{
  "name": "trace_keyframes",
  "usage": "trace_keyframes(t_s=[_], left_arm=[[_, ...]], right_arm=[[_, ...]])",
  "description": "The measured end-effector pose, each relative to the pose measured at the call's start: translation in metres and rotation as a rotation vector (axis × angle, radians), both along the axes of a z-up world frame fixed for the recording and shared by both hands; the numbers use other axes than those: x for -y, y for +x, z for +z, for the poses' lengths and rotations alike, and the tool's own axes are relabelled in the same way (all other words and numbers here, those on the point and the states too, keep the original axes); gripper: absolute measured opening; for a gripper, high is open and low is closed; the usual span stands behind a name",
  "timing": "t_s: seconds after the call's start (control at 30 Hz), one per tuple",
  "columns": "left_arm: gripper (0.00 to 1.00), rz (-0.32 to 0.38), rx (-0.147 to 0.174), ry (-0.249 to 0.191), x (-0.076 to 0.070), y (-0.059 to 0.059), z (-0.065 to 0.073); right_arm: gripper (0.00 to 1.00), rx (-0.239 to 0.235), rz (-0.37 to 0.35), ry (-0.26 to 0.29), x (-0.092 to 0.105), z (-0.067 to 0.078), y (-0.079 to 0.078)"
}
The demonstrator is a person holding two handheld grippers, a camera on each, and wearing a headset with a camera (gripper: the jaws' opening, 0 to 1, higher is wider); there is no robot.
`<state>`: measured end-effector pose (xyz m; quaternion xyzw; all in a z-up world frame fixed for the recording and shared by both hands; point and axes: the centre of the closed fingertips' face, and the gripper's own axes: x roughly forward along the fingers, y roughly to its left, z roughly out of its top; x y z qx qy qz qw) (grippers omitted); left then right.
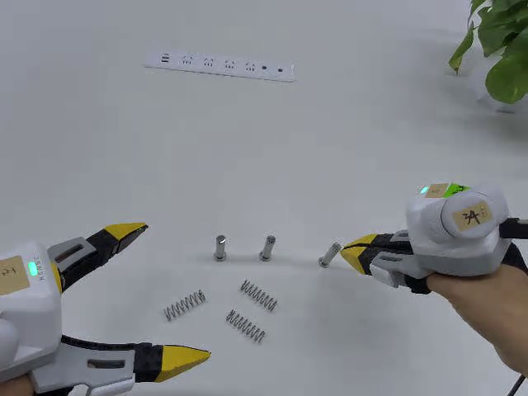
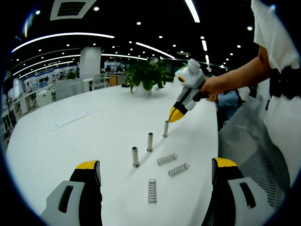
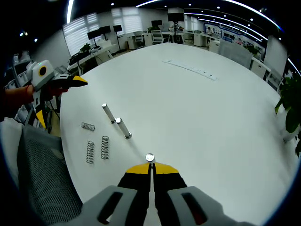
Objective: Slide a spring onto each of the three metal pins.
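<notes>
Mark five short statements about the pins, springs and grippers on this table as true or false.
1. All three springs lie loose on the table, none on the pins. True.
2. The left gripper is shut. False: its jaws stand wide apart.
3. The right gripper is shut, its tip close beside the rightmost pin. True.
4. The power strip lies between the pins and the springs. False: it lies far beyond the pins.
5. One pin has fallen flat. False: all three stand upright.
</notes>
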<state>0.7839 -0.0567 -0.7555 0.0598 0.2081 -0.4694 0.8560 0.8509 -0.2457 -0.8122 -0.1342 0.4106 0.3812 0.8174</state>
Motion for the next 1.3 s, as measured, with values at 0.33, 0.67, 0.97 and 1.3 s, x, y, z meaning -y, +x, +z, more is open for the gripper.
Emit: trace_keyframes(t_s=[0.33, 0.67, 0.97, 1.3], left_arm=[[1.0, 0.0, 0.005, 0.005, -0.001, 0.0, 0.001], [1.0, 0.0, 0.012, 0.013, -0.004, -0.002, 0.003], [0.99, 0.0, 0.018, 0.033, -0.009, -0.003, 0.004], [0.96, -0.002, 0.014, 0.086, -0.016, -0.004, -0.002]], right_arm=[[0.05, 0.011, -0.009, 0.008, 0.003, 0.004, -0.002], [0.12, 0.047, -0.031, 0.035, 0.01, 0.022, -0.001], [0.23, 0.101, -0.038, 0.066, 0.017, 0.041, -0.001], [0.37, 0.129, -0.003, 0.092, 0.026, 0.055, -0.005]])
